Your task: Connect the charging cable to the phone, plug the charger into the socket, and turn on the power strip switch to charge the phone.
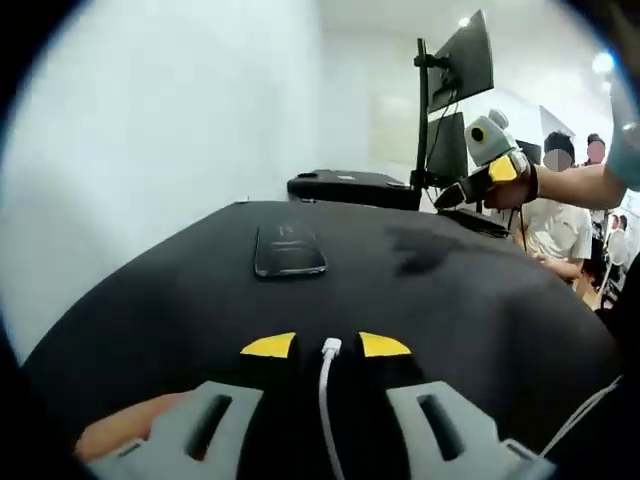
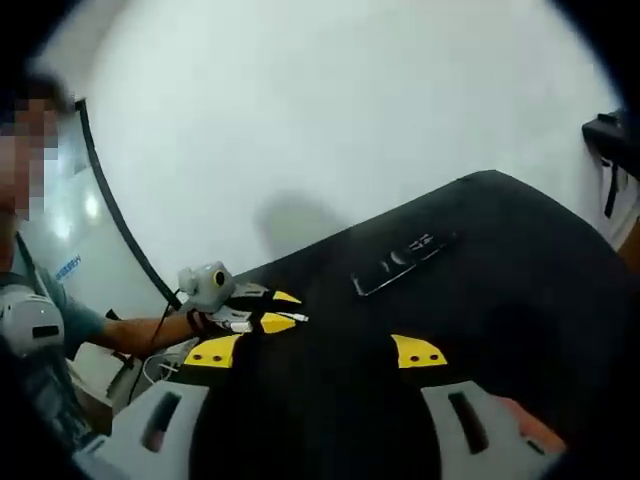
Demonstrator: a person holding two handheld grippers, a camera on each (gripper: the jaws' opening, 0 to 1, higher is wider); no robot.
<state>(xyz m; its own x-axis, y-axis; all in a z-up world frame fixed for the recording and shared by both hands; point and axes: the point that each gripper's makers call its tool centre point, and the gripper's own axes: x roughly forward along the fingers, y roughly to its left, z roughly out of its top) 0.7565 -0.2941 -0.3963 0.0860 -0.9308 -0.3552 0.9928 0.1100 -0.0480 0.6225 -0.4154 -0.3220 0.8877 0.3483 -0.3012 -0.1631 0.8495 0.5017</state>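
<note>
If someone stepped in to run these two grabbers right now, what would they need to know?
Left gripper: shut on the white charging cable, plug end forward, aimed at the phone.
Right gripper: open, holding nothing, raised over the black table.
Phone: flat on the table, apart from the plug.
Done: cable picked up.
Left: plug into phone, charger into socket, switch on. I can't spot the power strip.

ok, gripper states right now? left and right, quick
Left gripper: jaws closed in on the white charging cable, connector tip between the yellow pads.
Right gripper: open, holding nothing, above the black table.
</note>
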